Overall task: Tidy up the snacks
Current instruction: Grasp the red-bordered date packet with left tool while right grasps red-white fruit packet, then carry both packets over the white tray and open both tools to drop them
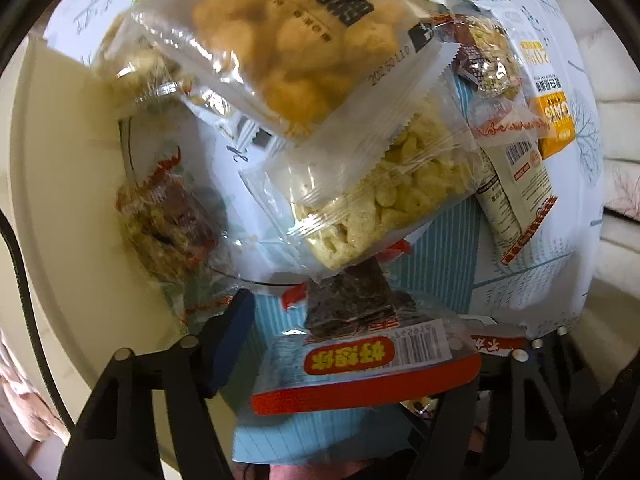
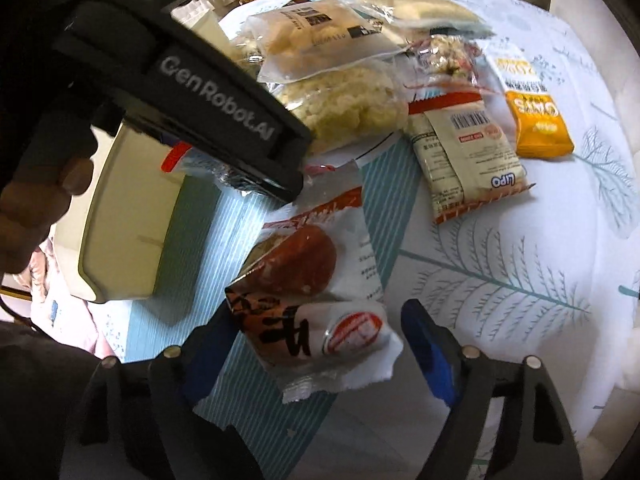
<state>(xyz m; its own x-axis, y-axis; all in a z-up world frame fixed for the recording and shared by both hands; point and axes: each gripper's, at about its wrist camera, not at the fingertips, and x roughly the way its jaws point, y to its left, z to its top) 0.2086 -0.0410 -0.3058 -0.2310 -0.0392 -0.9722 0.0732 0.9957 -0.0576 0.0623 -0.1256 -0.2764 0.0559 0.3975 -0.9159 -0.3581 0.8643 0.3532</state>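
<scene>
You have a loose heap of snack packets on the patterned cloth. A clear bag of golden fried puffs point(image 1: 288, 44) lies overlapping a clear bag of pale puffed-rice cake point(image 1: 384, 196). Beside them sit a cream biscuit packet point(image 2: 468, 156) and an orange oat packet point(image 2: 536, 120), both flat. Nearer you lie a red-edged seaweed packet point(image 1: 360, 360) and a crumpled red-and-white wrapper point(image 2: 316, 292).
</scene>
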